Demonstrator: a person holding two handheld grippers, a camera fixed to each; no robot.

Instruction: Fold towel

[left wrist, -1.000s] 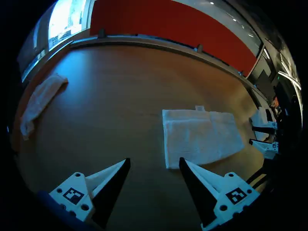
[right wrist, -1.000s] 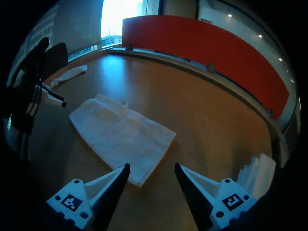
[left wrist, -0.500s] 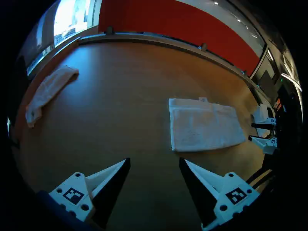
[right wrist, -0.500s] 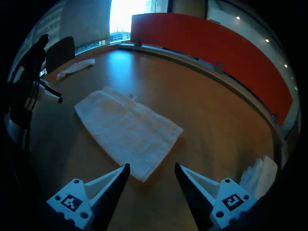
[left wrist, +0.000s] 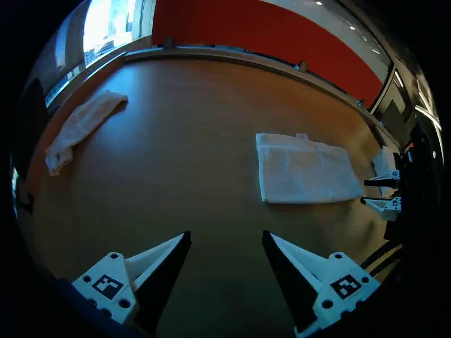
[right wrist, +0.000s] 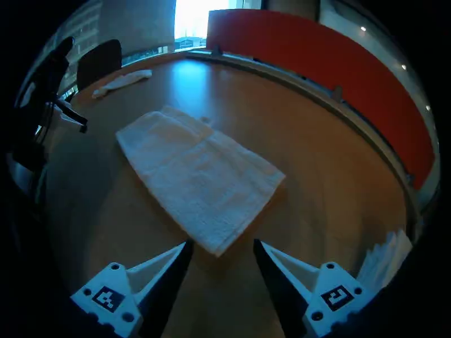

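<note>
A white folded towel point(left wrist: 307, 176) lies flat on the wooden table point(left wrist: 186, 141). In the left gripper view it sits ahead and to the right, well beyond my left gripper point(left wrist: 225, 239), which is open and holds nothing. In the right gripper view the towel point(right wrist: 197, 172) stretches away diagonally, and its near corner reaches the gap between the tips of my right gripper point(right wrist: 221, 245), which is open. The right gripper point(left wrist: 388, 194) also appears at the far right of the left gripper view, just past the towel's right end. The left gripper point(right wrist: 70, 117) shows small at the left of the right gripper view.
A second, crumpled white towel point(left wrist: 84, 127) lies near the table's far left edge, also seen as the crumpled towel point(right wrist: 121, 81). A stack of white cloths point(right wrist: 386, 259) sits at the right. A red panel point(left wrist: 265, 34) runs behind the table; a dark chair point(right wrist: 104, 59) stands beside it.
The right gripper has moved in toward the towel's near corner, which now lies between its tips. In the left gripper view the towel has drifted farther away and rightward. Both grippers stay open.
</note>
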